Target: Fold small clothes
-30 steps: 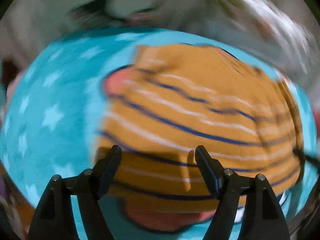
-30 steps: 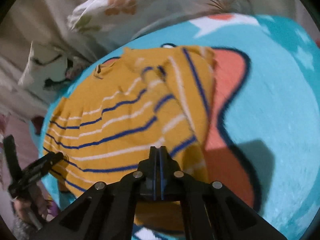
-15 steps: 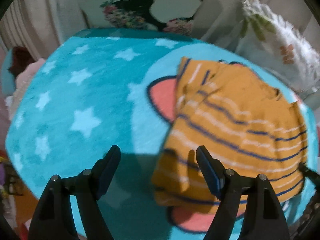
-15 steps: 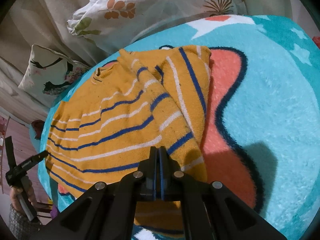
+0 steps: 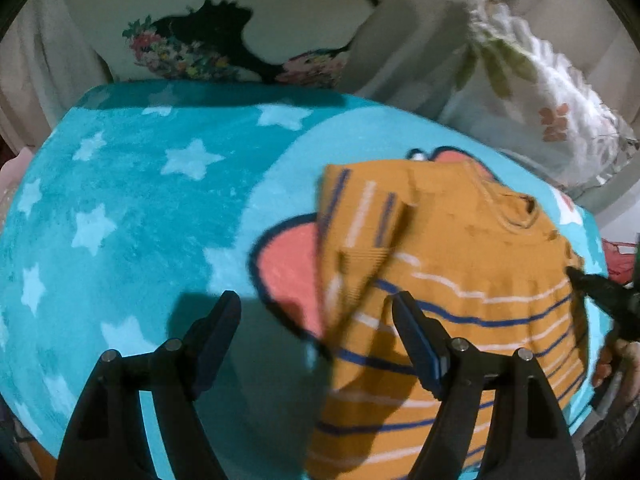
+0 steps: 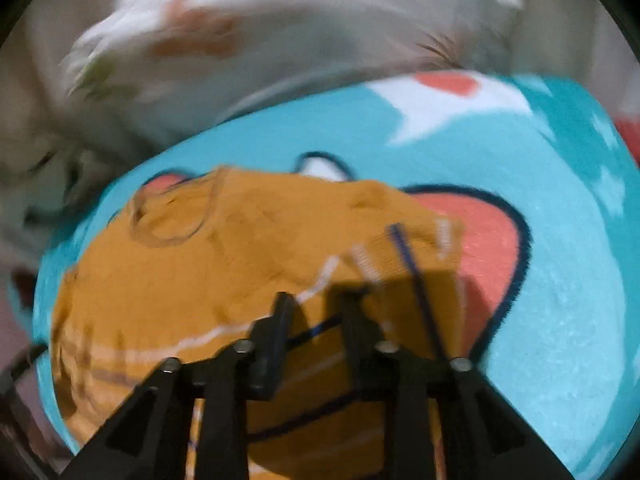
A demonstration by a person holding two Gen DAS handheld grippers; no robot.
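A small mustard-yellow sweater with blue and white stripes lies on a turquoise star blanket. One sleeve is folded in over its body. My left gripper is open and empty, hovering above the sweater's left edge. My right gripper is open with a narrow gap and holds nothing, just above the sweater's middle. The right gripper's tip also shows at the sweater's far right edge in the left wrist view.
White pillows with leaf and flower prints lie behind the blanket. A cushion with a dark bird print stands at the back. The blanket's edge drops off at the lower left.
My right gripper opened and moved forward over the sweater. My left gripper swung left off the sweater, then back toward its left edge, staying open.
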